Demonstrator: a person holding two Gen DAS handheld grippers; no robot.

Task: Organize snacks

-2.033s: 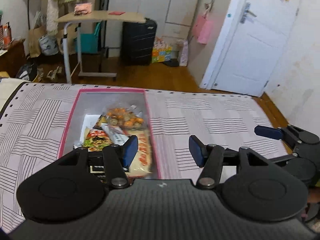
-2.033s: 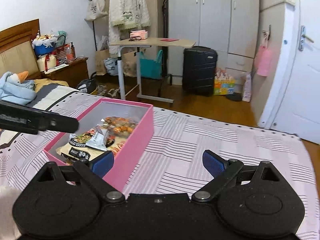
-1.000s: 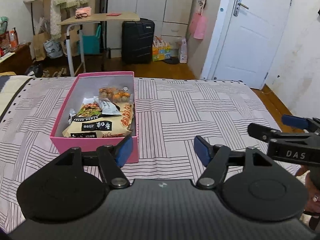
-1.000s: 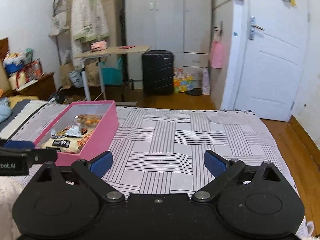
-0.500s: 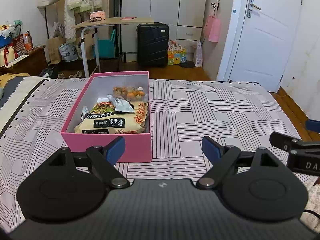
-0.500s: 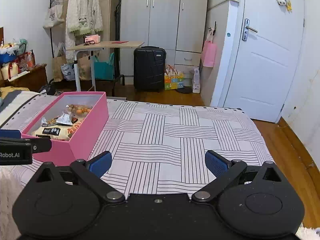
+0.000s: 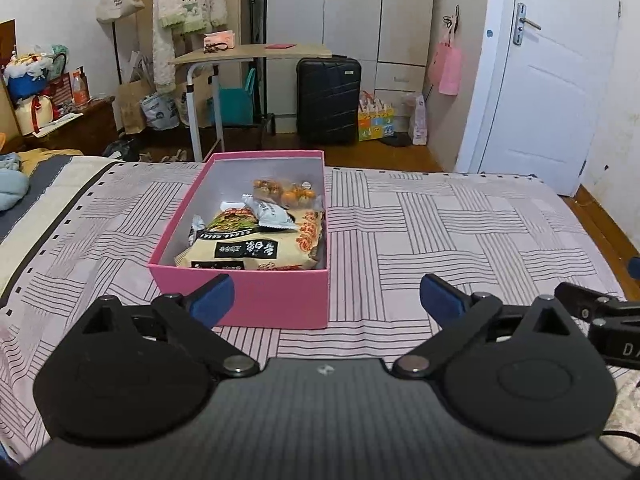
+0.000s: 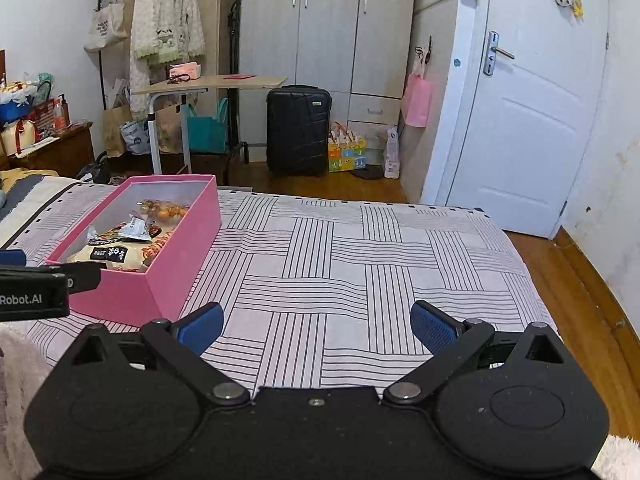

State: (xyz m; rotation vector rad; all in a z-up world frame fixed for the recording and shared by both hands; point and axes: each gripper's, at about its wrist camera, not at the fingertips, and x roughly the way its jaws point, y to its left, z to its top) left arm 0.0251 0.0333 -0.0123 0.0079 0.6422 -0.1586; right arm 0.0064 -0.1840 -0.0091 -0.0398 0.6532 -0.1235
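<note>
A pink box (image 7: pixel 276 300) sits on the striped bedspread (image 7: pixel 440 232) and holds several snack packets: a beige packet with a black label (image 7: pixel 244 252), a silver wrapper (image 7: pixel 270 212) and a bag of orange pieces (image 7: pixel 288 192). My left gripper (image 7: pixel 326 300) hovers just in front of the box's near wall, its jaws opening, with nothing between them. The right wrist view has the same box (image 8: pixel 172 256) at the left. My right gripper (image 8: pixel 316 328) stands open over bare bedspread (image 8: pixel 360 260), to the right of the box.
Beyond the bed's far edge stand a rolling desk (image 7: pixel 256 52), a black suitcase (image 7: pixel 328 100), wardrobes and a white door (image 7: pixel 560 92). A wooden nightstand (image 7: pixel 72 124) with bags is at the left. Part of the other gripper (image 7: pixel 600 320) shows at the right edge.
Both views have drawn back from the box, which now sits further ahead. The left gripper's jaws have spread much wider. The right gripper's jaws look the same.
</note>
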